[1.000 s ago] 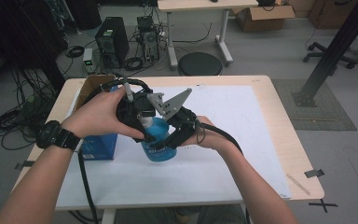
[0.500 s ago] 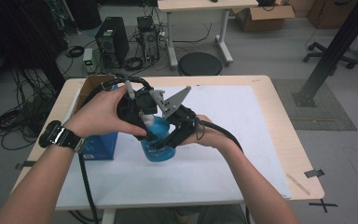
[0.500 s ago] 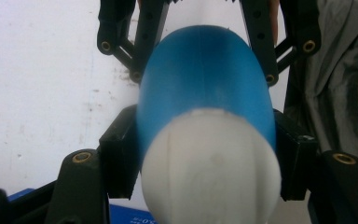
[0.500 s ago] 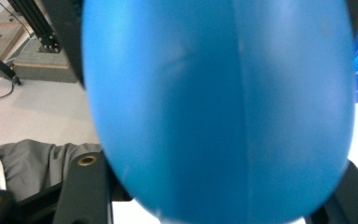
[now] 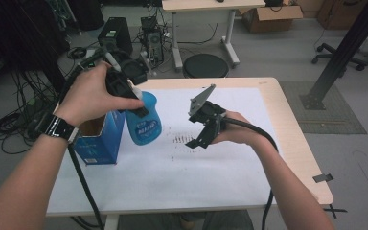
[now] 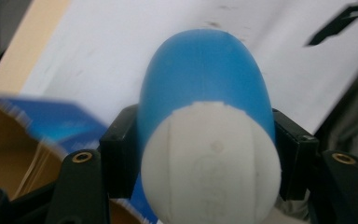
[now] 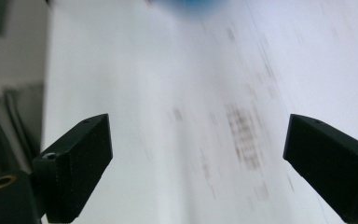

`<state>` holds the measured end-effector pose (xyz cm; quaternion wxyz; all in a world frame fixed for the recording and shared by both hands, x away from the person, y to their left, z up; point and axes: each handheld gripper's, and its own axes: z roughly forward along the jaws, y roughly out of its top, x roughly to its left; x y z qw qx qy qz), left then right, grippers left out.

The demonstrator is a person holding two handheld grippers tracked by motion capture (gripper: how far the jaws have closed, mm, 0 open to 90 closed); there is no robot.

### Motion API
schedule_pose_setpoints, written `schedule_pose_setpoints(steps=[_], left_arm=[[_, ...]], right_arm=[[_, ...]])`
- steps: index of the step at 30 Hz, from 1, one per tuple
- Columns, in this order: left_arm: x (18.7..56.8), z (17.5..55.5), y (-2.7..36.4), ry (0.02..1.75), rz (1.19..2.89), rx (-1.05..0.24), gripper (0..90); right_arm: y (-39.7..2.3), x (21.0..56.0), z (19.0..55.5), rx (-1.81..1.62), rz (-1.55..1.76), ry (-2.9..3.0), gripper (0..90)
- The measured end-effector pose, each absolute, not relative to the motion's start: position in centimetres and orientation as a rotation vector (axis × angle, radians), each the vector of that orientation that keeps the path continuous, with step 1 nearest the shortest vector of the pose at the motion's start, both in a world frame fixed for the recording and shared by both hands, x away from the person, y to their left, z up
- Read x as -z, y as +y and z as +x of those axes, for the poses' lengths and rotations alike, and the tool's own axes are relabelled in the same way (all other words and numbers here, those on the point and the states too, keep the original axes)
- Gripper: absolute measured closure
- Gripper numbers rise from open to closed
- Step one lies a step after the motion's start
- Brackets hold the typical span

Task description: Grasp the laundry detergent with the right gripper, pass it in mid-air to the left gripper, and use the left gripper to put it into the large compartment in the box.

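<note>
The left claw (image 5: 136, 103) clamps the blue bottle (image 5: 145, 122) by its neck, lifted just beside the open blue box (image 5: 98, 139). Keep it upright and lower it into the box; the right claw (image 5: 206, 132), just opened and empty, stays clear.

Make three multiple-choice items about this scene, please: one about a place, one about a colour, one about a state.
1. Where is the blue box?
A. at the table's left edge
B. on the floor
C. at the table's right edge

2. What colour is the bottle body?
A. green
B. blue
C. red

3. How stands the right gripper?
A. shut on the bottle
B. shut on the box
C. open, holding nothing

Key: 1 A, the high view shows it there. 2 B, blue with a white top. 3 C, its jaws, just opened, stand apart over white paper; the left gripper grips the bottle.
</note>
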<state>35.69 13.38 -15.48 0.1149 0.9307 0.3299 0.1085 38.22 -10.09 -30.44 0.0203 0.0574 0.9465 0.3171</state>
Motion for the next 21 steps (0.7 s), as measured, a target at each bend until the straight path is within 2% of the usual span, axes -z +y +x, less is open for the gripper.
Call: schedule_pose_setpoints(steps=[3, 5, 6, 10, 12, 21], left_arm=[[14.4, 36.2, 14.5, 1.156, 2.647, -0.364, 38.0], [13.2, 36.9, 16.3, 1.387, 2.519, -0.37, 38.0], [13.2, 36.9, 16.3, 1.387, 2.519, -0.37, 38.0], [11.6, 37.5, 18.8, 1.63, 2.358, -0.375, 38.0], [11.2, 37.6, 19.6, 1.686, 2.321, -0.372, 38.0], [10.3, 38.1, 23.2, 1.877, 2.159, -0.407, 38.0]], right_arm=[[-13.5, 30.9, 38.7, -0.782, 0.283, 2.936, 7.6], [-15.3, 31.1, 39.0, -0.708, 0.323, 2.932, 7.6], [-15.3, 31.1, 39.0, -0.708, 0.323, 2.932, 7.6], [-19.7, 31.6, 39.3, -0.543, 0.41, 2.91, 7.3], [-22.6, 31.7, 39.4, -0.472, 0.472, 2.9, 7.4], [-28.4, 31.5, 39.1, -0.343, 0.611, 2.863, 7.4]])
